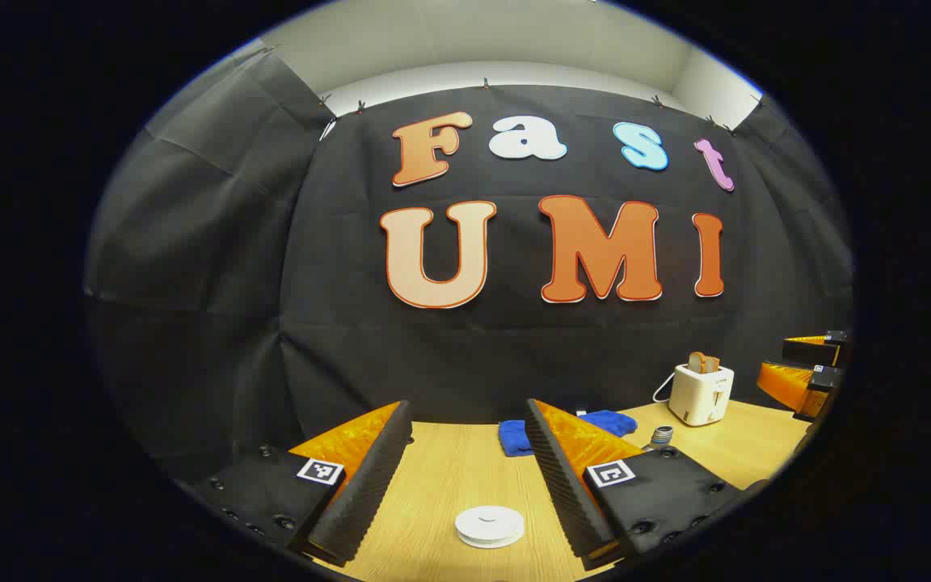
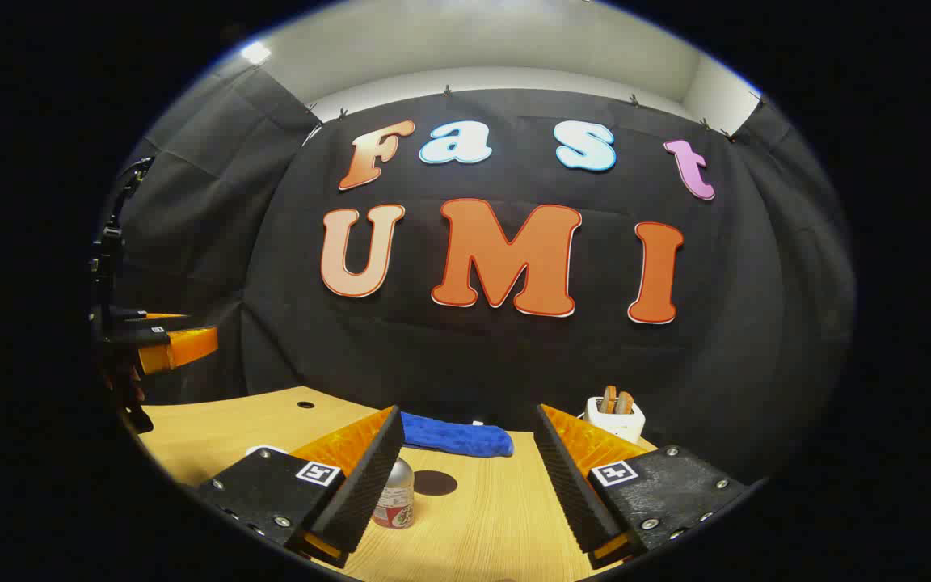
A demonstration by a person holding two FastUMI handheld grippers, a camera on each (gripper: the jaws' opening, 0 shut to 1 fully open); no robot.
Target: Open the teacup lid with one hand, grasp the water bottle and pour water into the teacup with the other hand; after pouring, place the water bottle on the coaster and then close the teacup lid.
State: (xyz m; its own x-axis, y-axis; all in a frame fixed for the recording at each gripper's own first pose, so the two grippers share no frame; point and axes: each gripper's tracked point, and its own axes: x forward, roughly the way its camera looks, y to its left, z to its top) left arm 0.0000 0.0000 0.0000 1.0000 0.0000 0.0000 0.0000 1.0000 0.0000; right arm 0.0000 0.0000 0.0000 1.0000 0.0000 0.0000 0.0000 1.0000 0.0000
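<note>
L claw [image 1: 465,477] is hovering level over the bench [image 1: 449,469], released, jaws spread wide w/ nothing between them. The teacup lid [image 1: 490,525], a round white disc, is sitting on the bench in the gap between its fingers, lower down; the cup body under it is cut off. R claw [image 2: 465,477] is likewise hanging level above the bench, released, holding nothing. The water bottle [image 2: 395,495] is standing upright just beside its left finger, partly hidden behind it: silvery top, red-and-white label. A dark round coaster [image 2: 435,482] is lying flat just right of the bottle. Behind, a blue cloth [image 2: 456,437], soft and rumpled, is lying near the wall; a white toaster [image 2: 616,416] w/ bread slices poking up is standing at far right. Fingers are showing ribbed black pads and orange backs.
</note>
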